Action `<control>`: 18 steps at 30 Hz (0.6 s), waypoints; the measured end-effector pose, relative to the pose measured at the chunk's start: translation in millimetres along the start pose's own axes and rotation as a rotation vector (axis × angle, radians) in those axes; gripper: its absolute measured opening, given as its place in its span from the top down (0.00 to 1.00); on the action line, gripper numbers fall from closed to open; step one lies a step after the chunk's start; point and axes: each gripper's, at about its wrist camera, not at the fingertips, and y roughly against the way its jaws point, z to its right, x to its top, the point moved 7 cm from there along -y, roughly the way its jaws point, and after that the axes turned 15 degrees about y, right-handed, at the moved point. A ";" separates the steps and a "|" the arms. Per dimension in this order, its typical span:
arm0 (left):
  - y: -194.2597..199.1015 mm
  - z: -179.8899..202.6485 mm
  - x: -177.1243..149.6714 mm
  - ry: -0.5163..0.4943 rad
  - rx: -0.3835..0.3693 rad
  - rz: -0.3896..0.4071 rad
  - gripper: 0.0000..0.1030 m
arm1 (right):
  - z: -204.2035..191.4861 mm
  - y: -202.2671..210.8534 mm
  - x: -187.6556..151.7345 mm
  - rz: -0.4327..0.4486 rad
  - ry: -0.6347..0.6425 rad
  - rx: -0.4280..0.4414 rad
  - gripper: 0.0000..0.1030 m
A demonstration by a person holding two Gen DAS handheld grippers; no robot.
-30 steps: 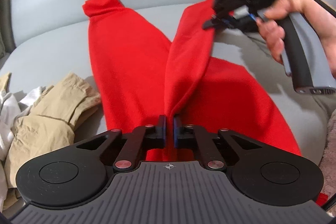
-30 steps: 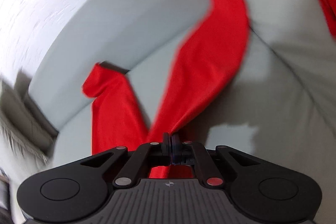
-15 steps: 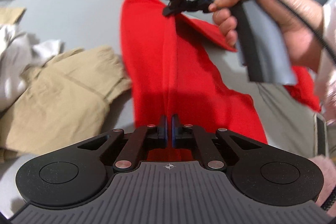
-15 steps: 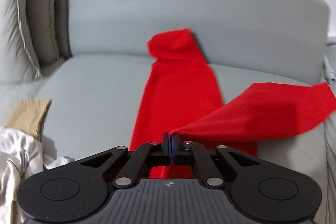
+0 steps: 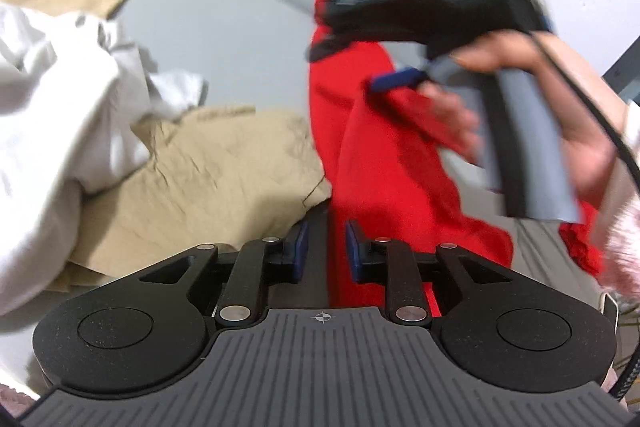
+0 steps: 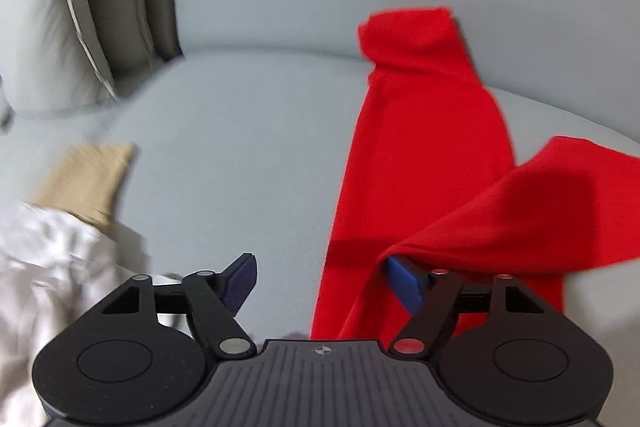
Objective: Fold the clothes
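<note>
The red garment (image 6: pixel 424 155) lies on the grey sofa (image 6: pixel 248 155), right of the beige clothes (image 5: pixel 208 171). Only the left view shows the person's hand (image 5: pixel 520 99). The left gripper (image 5: pixel 326 247) is opening narrowly; the right gripper (image 6: pixel 320 279) is spreading wide, fold draped beside one pad. No readable writing.

Both wrist cameras sit close behind their jaws, angled down at the sofa (image 6: pixel 248 155); both share the red garment (image 5: pixel 384 163) ahead.
</note>
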 end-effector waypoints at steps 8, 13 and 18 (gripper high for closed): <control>24.9 17.7 -13.3 -0.082 -0.042 0.104 0.73 | 55.0 138.7 -47.4 0.187 -0.114 0.077 0.18; 24.8 46.9 -34.2 -0.244 -0.081 0.056 0.76 | 64.0 156.9 -112.7 0.145 -0.140 0.057 0.81; 6.0 55.0 -71.4 -0.356 0.036 -0.078 0.87 | 28.7 119.0 -173.1 0.040 -0.031 0.033 0.90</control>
